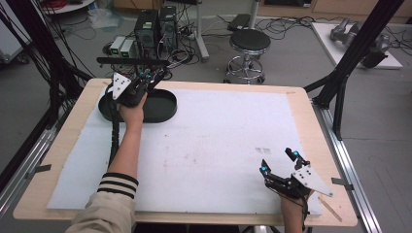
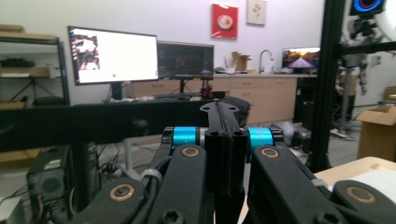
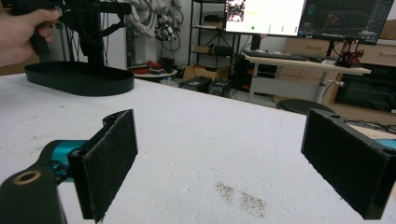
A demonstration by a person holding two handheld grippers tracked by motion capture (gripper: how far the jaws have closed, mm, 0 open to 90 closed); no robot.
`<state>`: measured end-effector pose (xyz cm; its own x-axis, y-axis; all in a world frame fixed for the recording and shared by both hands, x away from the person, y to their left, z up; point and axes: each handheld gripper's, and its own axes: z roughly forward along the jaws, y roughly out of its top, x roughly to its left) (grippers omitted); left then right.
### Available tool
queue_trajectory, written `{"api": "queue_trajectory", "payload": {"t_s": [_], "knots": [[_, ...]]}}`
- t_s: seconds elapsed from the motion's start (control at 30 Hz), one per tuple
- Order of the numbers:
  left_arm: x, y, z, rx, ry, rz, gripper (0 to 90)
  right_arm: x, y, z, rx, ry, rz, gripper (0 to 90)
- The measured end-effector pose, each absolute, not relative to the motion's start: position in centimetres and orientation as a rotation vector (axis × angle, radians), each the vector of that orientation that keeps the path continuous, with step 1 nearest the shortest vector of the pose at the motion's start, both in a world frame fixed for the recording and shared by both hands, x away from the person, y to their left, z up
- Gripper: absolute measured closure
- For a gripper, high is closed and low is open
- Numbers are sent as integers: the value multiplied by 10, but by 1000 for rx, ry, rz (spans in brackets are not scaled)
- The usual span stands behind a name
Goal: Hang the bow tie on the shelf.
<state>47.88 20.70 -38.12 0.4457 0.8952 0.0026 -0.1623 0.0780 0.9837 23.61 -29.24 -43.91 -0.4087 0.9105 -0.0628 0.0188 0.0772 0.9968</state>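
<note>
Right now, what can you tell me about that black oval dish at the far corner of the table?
The black tray is a shallow oval with a low upright rim, matte and plastic-looking. It sits flat on the white mat at the table's far left. What can be seen of its inside looks bare. The left gripper, jaws shut, is held above its near-left part, hiding some of it; whether they touch cannot be told. The right gripper view shows it low and dark across the mat.
</note>
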Motion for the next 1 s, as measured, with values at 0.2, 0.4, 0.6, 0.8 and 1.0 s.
{"api": "queue_trajectory", "payload": {"t_s": [0.2, 0.4, 0.6, 0.8, 1.0], "knots": [[482, 209, -386, 1254, 800, 940, 890, 237, -290, -439, 950, 1580, 1435, 99], [485, 208, -390, 1257, 829, 948, 890, 236, -288, -439, 942, 1587, 1431, 100], [487, 211, -391, 1221, 846, 946, 890, 237, -287, -439, 935, 1589, 1432, 99], [491, 210, -388, 1220, 864, 962, 890, 238, -286, -439, 928, 1595, 1431, 99], [493, 207, -385, 1208, 866, 956, 891, 238, -284, -439, 928, 1600, 1430, 99]]}}
